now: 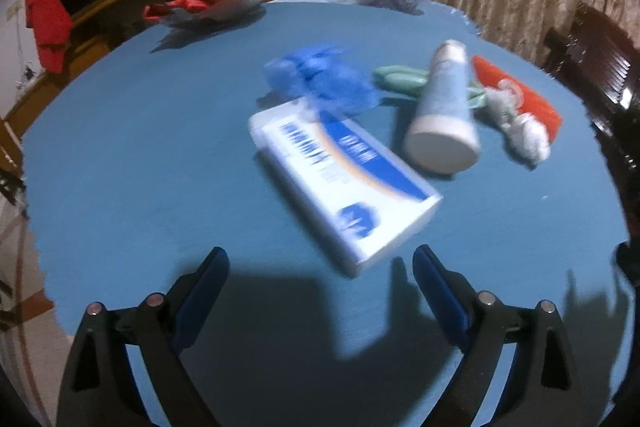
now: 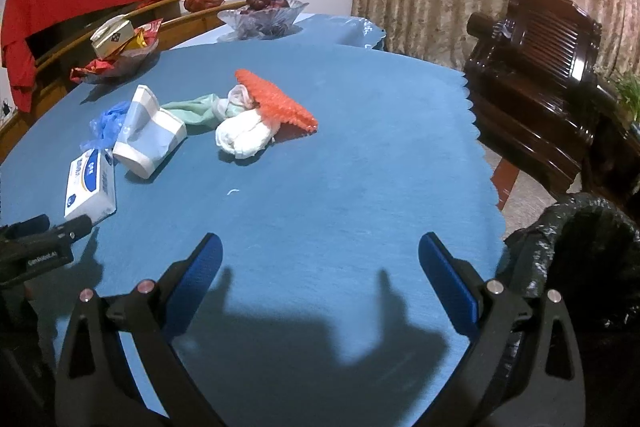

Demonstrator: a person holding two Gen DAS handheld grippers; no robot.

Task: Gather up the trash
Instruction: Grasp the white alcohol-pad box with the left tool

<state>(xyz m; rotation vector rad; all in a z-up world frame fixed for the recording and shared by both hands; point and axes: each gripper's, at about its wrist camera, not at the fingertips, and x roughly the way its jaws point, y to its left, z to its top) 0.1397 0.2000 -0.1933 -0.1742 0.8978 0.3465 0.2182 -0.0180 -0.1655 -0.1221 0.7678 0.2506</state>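
While both jaws stood wide and empty, the left hand-held gripper [image 1: 320, 259] was nearer the white-and-blue box [image 1: 344, 183], lying on the table [image 1: 140, 147] mid-frame just ahead, long axis running upper left to lower right; the right hand-held gripper [image 2: 320, 247] hovered farther off.

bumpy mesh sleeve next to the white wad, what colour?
Orange-red mesh sleeve, bumpy foam netting; clearest in the right wrist view.

The blue table cloth [image 2: 360, 155] looks matt and smooth. The white-and-blue cardboard box [image 1: 344, 187] is glossy. The dark carved wooden chair [image 2: 536, 75] shines, and the black plastic bin bag [image 2: 580, 251] glistens.
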